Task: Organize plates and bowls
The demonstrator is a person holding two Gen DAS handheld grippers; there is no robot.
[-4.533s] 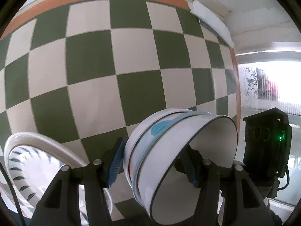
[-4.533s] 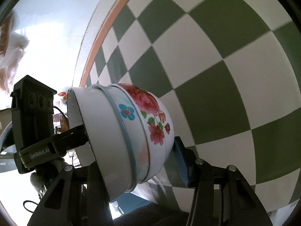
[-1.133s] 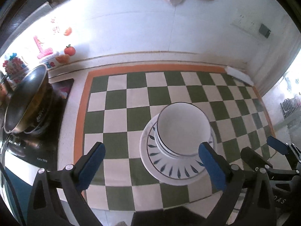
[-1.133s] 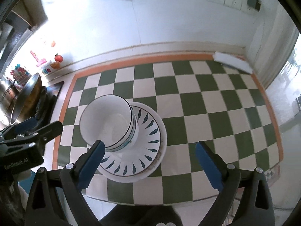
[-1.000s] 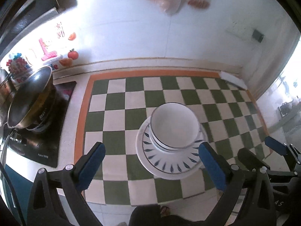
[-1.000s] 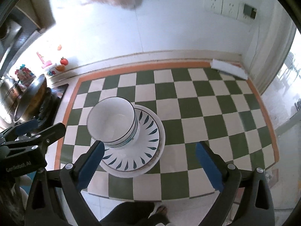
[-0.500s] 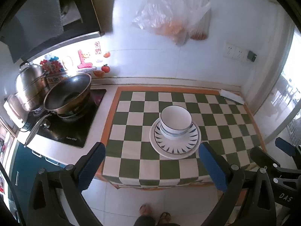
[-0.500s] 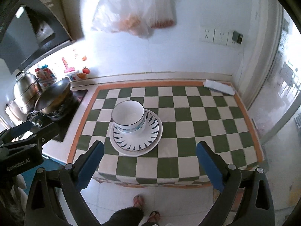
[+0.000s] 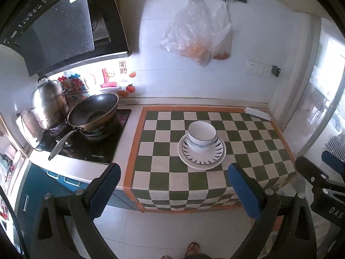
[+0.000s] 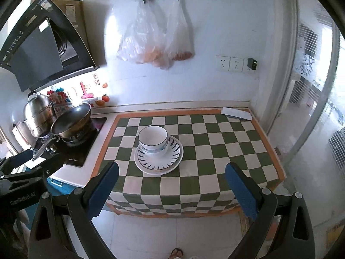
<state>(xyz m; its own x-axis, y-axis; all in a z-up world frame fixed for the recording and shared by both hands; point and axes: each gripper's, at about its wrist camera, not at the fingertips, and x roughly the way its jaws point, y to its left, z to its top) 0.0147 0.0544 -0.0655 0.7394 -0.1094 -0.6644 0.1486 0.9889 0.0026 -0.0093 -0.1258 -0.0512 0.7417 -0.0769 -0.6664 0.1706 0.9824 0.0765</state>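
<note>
Standing wide open and empty, left tool (image 9: 172, 191) and right tool (image 10: 171, 191) hang well short of the checkered surface (image 10: 215, 151). Beyond, nested bowls (image 10: 153, 139) sit on a patterned plate (image 10: 159, 158): rigid, glazed, breakable, likely slippery; grip by the rim. Readable writing: "DAS" on one tool body.

You have the stacked white bowls (image 9: 201, 134) sitting on the leaf-rimmed white plates (image 9: 201, 159) mid-way across the green-and-white checkered cloth (image 9: 254, 146), with the dark steel wok (image 9: 93, 112) left of that cloth.
</note>
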